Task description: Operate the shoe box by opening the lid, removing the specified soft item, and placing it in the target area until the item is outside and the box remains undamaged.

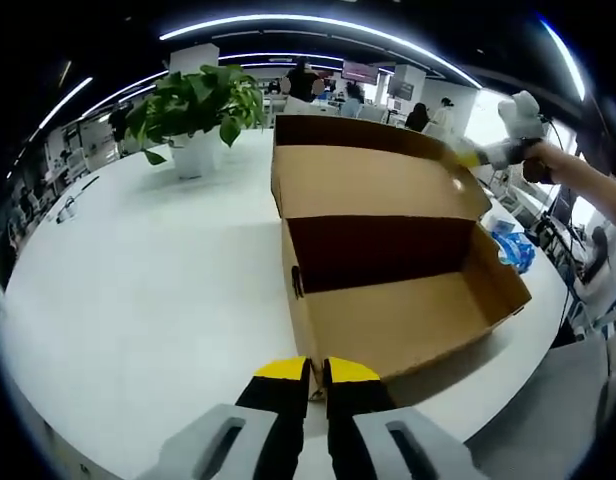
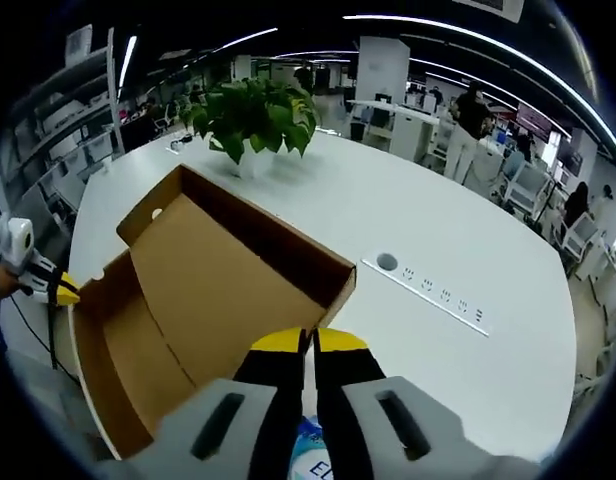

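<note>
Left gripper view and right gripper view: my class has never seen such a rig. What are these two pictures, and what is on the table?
No robot here: a person holds a two-jaw tool in each hand, and each tool carries a camera looking along its yellow-tipped jaws. One picture is from the left gripper, the other from the right gripper. On the white table stand an open cardboard shoe box, which looks empty, a potted plant and a blue-and-white packet. Both pairs of jaws look shut, holding nothing.

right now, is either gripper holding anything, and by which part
Left gripper appears to pinch the shoe box by its near wall's rim; right gripper the lid by its side rim.
</note>
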Tool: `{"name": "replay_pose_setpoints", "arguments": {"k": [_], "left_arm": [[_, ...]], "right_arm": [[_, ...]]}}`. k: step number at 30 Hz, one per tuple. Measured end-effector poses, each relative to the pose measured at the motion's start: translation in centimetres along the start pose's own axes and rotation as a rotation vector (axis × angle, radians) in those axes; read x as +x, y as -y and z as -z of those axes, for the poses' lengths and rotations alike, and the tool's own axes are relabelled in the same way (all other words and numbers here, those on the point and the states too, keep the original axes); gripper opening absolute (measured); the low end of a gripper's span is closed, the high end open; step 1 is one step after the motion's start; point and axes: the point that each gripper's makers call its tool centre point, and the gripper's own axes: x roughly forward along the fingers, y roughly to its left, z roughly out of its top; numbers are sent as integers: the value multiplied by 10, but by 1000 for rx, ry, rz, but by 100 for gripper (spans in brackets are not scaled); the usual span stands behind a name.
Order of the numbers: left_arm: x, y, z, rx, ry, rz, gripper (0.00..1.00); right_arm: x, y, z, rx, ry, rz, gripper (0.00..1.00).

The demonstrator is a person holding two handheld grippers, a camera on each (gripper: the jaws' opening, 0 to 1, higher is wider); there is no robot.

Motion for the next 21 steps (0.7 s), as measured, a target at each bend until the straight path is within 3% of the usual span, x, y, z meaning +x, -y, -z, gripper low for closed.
{"name": "replay_pose_setpoints", "arguments": {"k": [21], "left_arm": [[1, 1, -1, 11, -5, 5, 5]], "right_arm": [[-33, -13, -15, -2, 141, 14, 0]]}}
